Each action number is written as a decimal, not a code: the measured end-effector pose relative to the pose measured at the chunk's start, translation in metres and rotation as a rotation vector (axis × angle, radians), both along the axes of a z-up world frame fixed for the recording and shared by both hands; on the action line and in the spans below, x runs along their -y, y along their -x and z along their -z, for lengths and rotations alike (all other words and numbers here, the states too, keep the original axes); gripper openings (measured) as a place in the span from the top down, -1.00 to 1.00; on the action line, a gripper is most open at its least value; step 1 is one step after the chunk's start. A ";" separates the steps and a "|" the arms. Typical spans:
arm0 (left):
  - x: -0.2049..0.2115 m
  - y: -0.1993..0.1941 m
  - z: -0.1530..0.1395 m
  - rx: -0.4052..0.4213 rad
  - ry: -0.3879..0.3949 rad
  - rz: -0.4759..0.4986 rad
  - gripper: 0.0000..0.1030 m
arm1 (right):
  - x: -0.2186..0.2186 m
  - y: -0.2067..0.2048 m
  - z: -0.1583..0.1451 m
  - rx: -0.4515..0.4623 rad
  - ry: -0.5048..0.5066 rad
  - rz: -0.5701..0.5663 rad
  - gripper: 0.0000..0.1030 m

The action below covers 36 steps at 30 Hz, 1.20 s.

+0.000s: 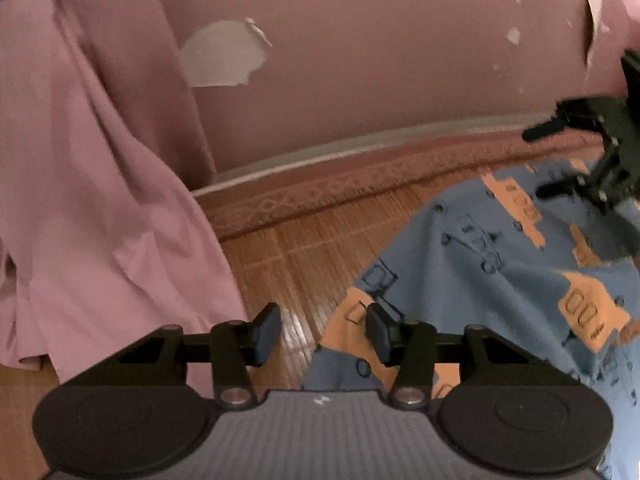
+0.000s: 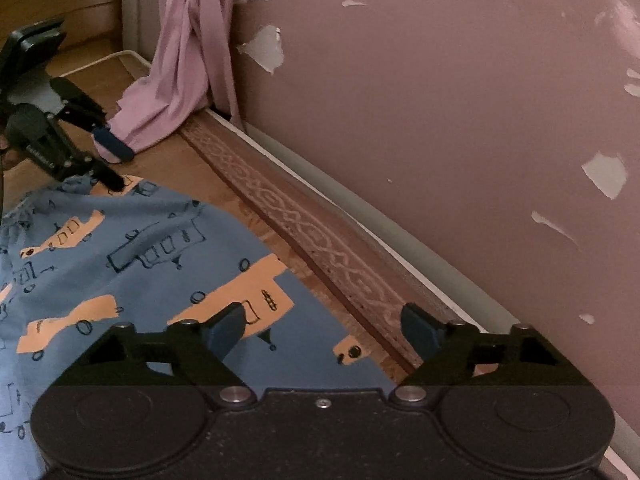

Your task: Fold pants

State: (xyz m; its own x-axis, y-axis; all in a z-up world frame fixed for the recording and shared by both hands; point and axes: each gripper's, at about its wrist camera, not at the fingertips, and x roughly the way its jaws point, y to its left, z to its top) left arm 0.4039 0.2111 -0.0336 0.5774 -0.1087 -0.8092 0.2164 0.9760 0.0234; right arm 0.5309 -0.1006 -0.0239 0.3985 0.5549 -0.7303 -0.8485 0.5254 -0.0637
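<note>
Left wrist view: I am holding my left gripper apart at the edge of the pants, which are lying spread over the mat, ready to pinch. My right gripper is gaping wide over the far edge, holding nothing.

Your pants are blue with orange vehicle shapes and dark outline doodles, spread out loose and rumpled on the woven mat, one edge running diagonally near the patterned border by the wall
</note>
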 end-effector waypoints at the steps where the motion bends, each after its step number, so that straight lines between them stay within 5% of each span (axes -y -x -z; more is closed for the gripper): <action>1: 0.002 0.001 0.002 -0.010 -0.005 0.020 -0.03 | 0.001 -0.001 0.002 -0.005 0.005 0.003 -0.57; 5: 0.011 0.003 0.003 -0.017 -0.051 0.057 0.19 | 0.001 -0.006 0.007 -0.014 0.028 0.023 -0.38; 7: 0.014 0.000 0.001 -0.030 -0.067 0.043 0.82 | 0.002 -0.008 0.008 -0.036 0.013 0.027 -0.14; 14: 0.029 0.000 0.000 -0.030 -0.119 -0.024 0.97 | 0.002 -0.003 0.003 -0.083 0.000 0.022 0.93; 24: 0.037 0.036 -0.029 0.153 -0.172 -0.104 0.97 | 0.010 0.047 -0.029 0.110 -0.029 0.074 0.98; 36: 0.054 0.126 -0.071 0.370 -0.163 -0.046 0.97 | 0.048 0.185 -0.081 0.404 -0.019 0.012 0.98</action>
State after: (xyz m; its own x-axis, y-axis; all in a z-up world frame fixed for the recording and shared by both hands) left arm 0.2781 0.1573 0.0377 0.8343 0.0366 -0.5501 0.1203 0.9617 0.2465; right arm 0.3459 -0.1487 0.0570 0.6578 0.5604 -0.5033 -0.7510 0.5396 -0.3806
